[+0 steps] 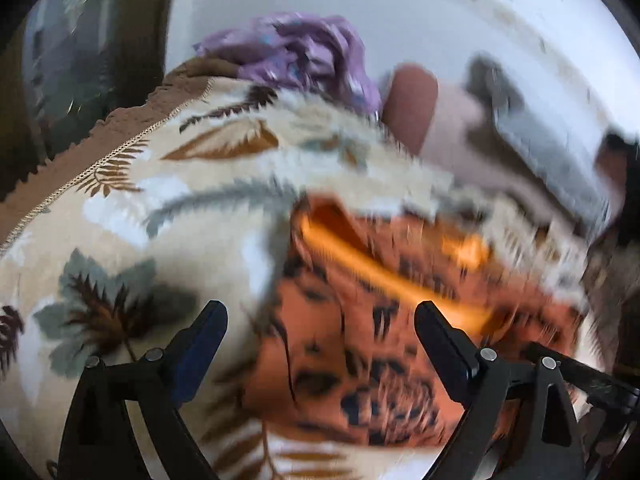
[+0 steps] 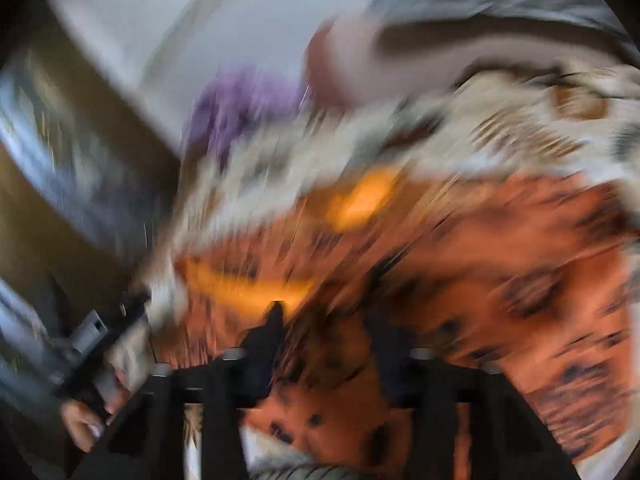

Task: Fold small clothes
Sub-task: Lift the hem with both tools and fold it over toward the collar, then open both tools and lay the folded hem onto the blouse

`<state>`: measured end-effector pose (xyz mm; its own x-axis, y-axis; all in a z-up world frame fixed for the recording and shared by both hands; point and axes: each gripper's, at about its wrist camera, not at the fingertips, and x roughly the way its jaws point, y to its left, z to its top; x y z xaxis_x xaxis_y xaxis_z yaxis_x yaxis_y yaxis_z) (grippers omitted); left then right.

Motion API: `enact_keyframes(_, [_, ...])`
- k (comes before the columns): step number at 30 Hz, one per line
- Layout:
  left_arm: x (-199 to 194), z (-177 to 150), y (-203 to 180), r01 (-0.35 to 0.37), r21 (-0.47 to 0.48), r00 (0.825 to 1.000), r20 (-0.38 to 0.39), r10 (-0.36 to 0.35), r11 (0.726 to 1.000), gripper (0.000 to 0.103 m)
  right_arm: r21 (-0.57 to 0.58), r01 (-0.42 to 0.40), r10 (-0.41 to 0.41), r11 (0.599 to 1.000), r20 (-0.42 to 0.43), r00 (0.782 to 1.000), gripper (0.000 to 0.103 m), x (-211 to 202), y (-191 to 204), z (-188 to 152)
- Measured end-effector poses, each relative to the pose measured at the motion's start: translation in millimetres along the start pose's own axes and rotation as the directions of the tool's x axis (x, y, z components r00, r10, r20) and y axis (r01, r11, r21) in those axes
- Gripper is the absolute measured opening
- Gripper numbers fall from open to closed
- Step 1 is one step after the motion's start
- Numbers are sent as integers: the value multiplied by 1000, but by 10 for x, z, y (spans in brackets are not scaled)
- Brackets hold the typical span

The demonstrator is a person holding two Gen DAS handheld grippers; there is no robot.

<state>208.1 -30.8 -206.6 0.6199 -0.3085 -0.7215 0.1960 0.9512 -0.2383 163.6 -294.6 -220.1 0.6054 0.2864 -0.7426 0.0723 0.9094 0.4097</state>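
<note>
We see the orange animal-print garment (image 1: pixel 360 340) lying on a leaf-patterned bedspread (image 1: pixel 120 184), with a crumpled purple garment (image 1: pixel 304 52) well beyond it at the far edge.

The main risk, as we judge it, is a poor pick. The left claw (image 1: pixel 320 328) stands spread wide above the orange cloth, nothing between its fingers, so if it closes from here it may pinch a single layer mid-panel instead of an edge, or catch the soft bedspread along with the garment. The right wrist view is heavily smeared, which makes the aim of that side hard to trust; a fast approach could drag the cloth and bunch it.

The right claw (image 2: pixel 328 332) sits low over the orange garment, its fingers standing a narrow way apart; we cannot tell whether any cloth is caught between them.

Both claws point steeply downward at the bed. A hand (image 2: pixel 92 420) grips the left tool's handle, seen at the lower left of the right view.
</note>
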Motion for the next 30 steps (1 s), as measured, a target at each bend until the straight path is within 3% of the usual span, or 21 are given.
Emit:
enact_keyframes(2, [77, -64, -119, 6, 58, 1000, -30, -4, 998, 95, -47, 57, -60, 997, -54, 997, 38, 298, 105, -80])
enact_keyframes(5, [198, -41, -139, -11, 67, 999, -35, 13, 998, 95, -77, 118, -119, 990, -9, 993, 38, 543, 123, 183])
enact_keyframes(7, [346, 1, -133, -23, 61, 998, -65, 27, 998, 95, -9, 128, -128, 992, -1, 992, 37, 713, 33, 497])
enact_keyframes(10, [472, 19, -157, -52, 70, 996, -73, 57, 996, 95, 65, 210, -214, 976, 62, 975, 37, 900, -160, 1075])
enact_keyframes(13, [555, 81, -143, -79, 66, 995, -55, 83, 995, 95, 183, 213, -245, 960, 181, 952, 37, 618, -384, 1313])
enact_keyframes(15, [576, 83, -162, -90, 82, 994, -53, 94, 993, 95, 183, 211, -248, 960, 213, 945, 40, 392, -404, 1283])
enact_keyframes(18, [603, 58, -164, -118, 86, 990, -61, 124, 989, 95, 124, 308, -329, 943, 229, 916, 40, 46, -478, 1049])
enact_keyframes(20, [599, 15, -161, -139, 88, 987, -73, 146, 986, 95, 101, 360, -373, 928, 207, 904, 40, -96, -564, 886])
enact_keyframes(24, [659, -46, -104, -163, 81, 978, -117, 172, 983, 95, 148, 473, -489, 868, 97, 867, 40, -243, -1150, 576])
enact_keyframes(25, [671, -44, -77, -161, 70, 978, -122, 168, 985, 95, 167, 482, -498, 860, 73, 864, 40, -216, -1275, 576])
enact_keyframes(26, [678, -36, -38, -159, 55, 978, -129, 165, 986, 95, 206, 466, -480, 861, 20, 877, 41, -136, -1484, 587])
enact_keyframes(28, [669, -18, 0, -162, 40, 978, -128, 166, 986, 95, 264, 432, -461, 862, 56, 885, 41, -92, -1562, 673])
enact_keyframes(30, [643, 7, 32, -169, 31, 978, -123, 171, 985, 95, 272, 473, -510, 838, 84, 856, 41, -125, -1482, 827])
